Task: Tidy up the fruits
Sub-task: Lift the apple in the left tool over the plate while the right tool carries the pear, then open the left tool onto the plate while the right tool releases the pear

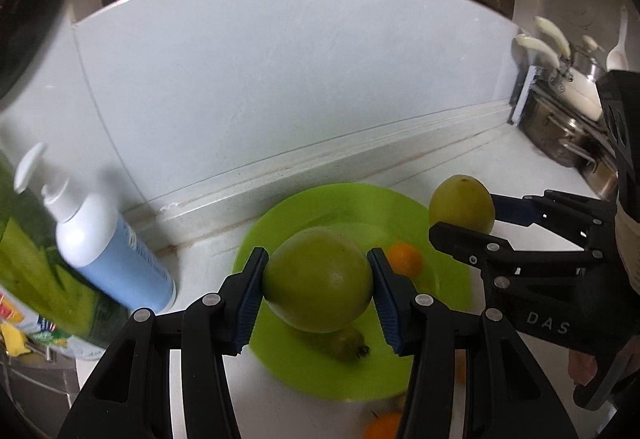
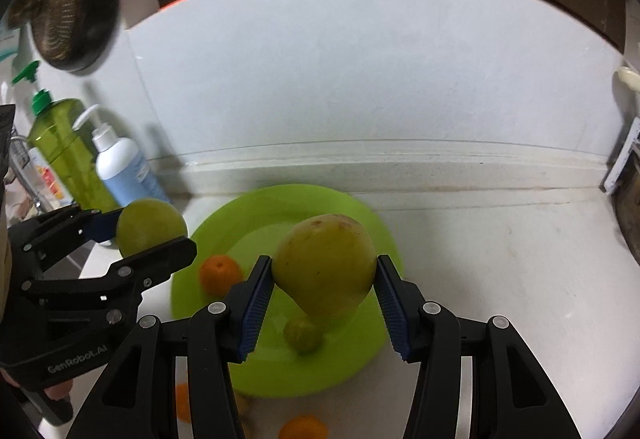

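Observation:
My left gripper (image 1: pixel 318 275) is shut on a round green fruit (image 1: pixel 316 291), held above a lime-green plate (image 1: pixel 344 205). On the plate lie a small orange (image 1: pixel 406 259) and a small green fruit (image 1: pixel 350 345). My right gripper (image 2: pixel 325 279) is shut on a yellow-green pear (image 2: pixel 326 259) over the same plate (image 2: pixel 260 211). From the right wrist view the left gripper (image 2: pixel 154 235) and its green fruit (image 2: pixel 150 223) hang at the plate's left edge. From the left wrist view the right gripper (image 1: pixel 466 221) and the pear (image 1: pixel 460 203) are at the plate's right edge.
More oranges (image 2: pixel 304 429) lie on the white counter in front of the plate. A white-and-blue pump bottle (image 2: pixel 122 171) and a green bottle (image 2: pixel 60 143) stand at the left by the wall. Steel pots (image 1: pixel 568 127) sit at the far right.

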The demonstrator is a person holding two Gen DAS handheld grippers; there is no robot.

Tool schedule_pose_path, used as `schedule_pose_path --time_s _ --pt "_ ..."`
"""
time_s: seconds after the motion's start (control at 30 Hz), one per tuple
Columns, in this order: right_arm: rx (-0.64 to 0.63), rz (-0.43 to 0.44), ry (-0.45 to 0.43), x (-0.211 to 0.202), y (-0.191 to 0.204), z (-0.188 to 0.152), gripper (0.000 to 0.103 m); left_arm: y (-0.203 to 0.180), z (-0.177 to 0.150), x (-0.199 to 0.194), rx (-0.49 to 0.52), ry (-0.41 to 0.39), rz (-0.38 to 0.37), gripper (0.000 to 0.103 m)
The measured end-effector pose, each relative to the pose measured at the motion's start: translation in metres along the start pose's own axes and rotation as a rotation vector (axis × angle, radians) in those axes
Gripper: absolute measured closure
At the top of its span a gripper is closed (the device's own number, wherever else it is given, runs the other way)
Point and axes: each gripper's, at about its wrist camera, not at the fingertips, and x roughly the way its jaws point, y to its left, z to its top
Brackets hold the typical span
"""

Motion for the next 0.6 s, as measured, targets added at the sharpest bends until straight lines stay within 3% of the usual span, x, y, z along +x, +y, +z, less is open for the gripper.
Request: schedule_pose_path --time_s 0.6 --pt "0.040 -0.001 0.114 0.067 -0.018 0.012 0.051 0.015 0.005 0.057 -0.030 0.104 -0.004 0.053"
